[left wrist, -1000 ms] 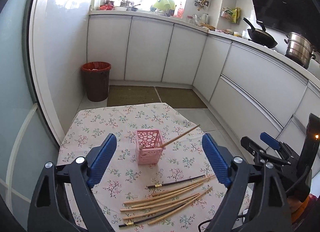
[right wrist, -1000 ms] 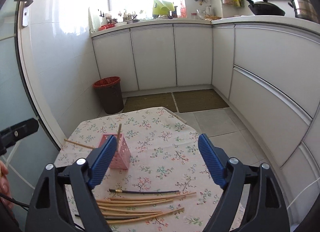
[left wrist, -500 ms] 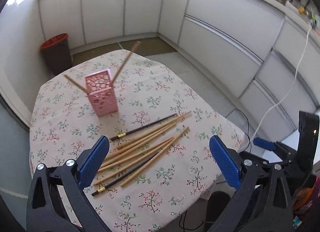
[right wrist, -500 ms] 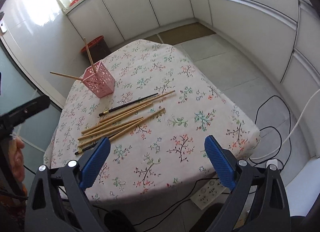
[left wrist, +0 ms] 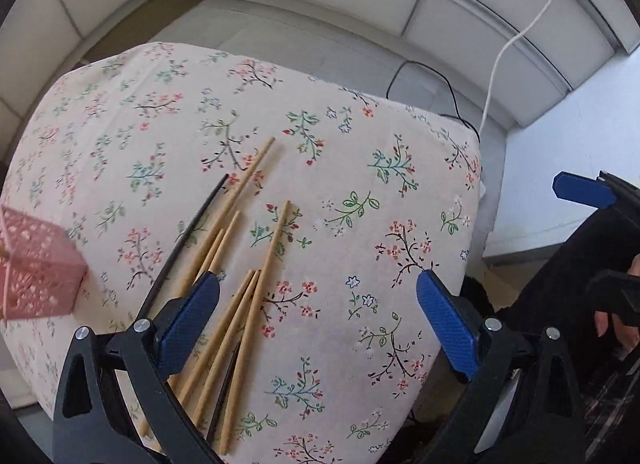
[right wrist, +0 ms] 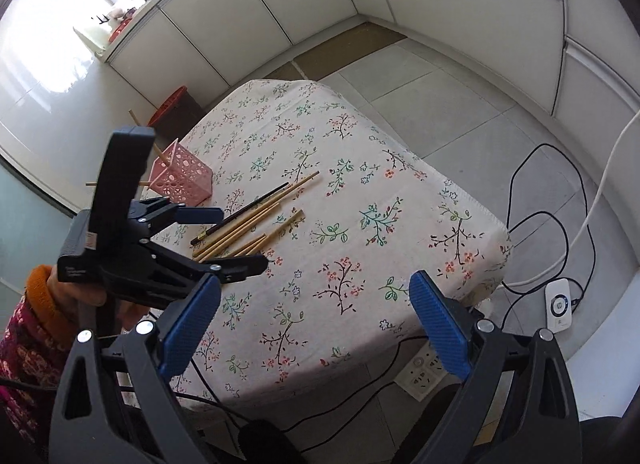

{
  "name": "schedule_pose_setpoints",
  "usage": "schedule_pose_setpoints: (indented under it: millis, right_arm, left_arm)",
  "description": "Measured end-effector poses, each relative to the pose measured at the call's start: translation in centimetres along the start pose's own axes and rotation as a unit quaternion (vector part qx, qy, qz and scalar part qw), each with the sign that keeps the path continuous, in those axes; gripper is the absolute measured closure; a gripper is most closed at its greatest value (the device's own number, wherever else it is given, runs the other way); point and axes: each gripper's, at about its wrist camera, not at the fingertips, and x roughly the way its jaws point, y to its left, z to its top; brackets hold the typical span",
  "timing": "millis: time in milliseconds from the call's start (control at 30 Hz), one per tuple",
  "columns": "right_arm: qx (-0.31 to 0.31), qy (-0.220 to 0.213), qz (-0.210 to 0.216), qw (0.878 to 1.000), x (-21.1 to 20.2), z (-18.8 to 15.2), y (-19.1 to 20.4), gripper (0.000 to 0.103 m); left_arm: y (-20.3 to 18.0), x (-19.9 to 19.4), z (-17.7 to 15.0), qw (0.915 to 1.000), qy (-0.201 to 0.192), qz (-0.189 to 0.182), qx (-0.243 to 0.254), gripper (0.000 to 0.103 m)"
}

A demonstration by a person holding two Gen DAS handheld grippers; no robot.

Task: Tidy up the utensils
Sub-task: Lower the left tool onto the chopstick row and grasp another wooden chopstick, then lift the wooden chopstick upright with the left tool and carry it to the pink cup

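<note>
Two grippers, yours, both spread and holding nothing: left gripper (left wrist: pixel 318 308) over the chopsticks (left wrist: pixel 256 248), right gripper (right wrist: pixel 314 318) above the tablecloth's (right wrist: pixel 360 184) near edge.

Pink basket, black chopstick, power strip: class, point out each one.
Pink basket (right wrist: pixel 182 179), right wrist view, perforated side wall.
Black chopstick (left wrist: pixel 188 230), left wrist view, mid-shaft.
Power strip (right wrist: pixel 420 378), right wrist view, socket face.

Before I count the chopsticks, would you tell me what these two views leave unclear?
- Chopsticks: in the left wrist view the left tongs cover their near ends; in the right wrist view the same tongs overlap the pile, so no sure count.
- Pink holder: blurred and cut by the left edge in the left wrist view; its contents are partly hidden in the right wrist view.
</note>
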Motion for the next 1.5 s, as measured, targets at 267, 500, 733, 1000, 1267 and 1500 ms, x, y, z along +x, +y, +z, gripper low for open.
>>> schedule_pose_setpoints:
  millis: [267,500,733,1000,1267,1500]
  right_arm:
    - [0.028,0.041,0.015,0.999,1.4,0.2,-1.2,0.011]
    - [0.036,0.052,0.02,0.998,2.0,0.3,-1.3,0.011]
    - [0.033,0.055,0.005,0.998,2.5,0.5,-1.4,0.011]
    - [0.023,0.06,-0.045,0.997,3.9,0.5,-0.7,0.011]
    - [0.061,0.08,-0.045,0.994,6.8,2.4,1.7,0.013]
    - [0.21,0.145,-0.033,0.966,13.7,6.9,2.6,0.049]
  left_arm:
    - [1.3,3.6,2.6,0.9967,0.073,-0.031,0.018,0.051]
    - [1.3,5.8,3.3,0.9937,0.106,-0.005,0.036,0.061]
    - [1.7,5.9,3.5,0.994,0.1,0.021,0.037,0.083]
    - [4.5,-0.4,-0.6,0.9992,-0.005,0.017,-0.036,0.096]
    - [3.6,-9.8,-8.0,0.9797,-0.158,-0.001,-0.123,0.096]
    - [0.9,-15.1,-14.2,0.9565,-0.244,0.015,-0.159,0.096]
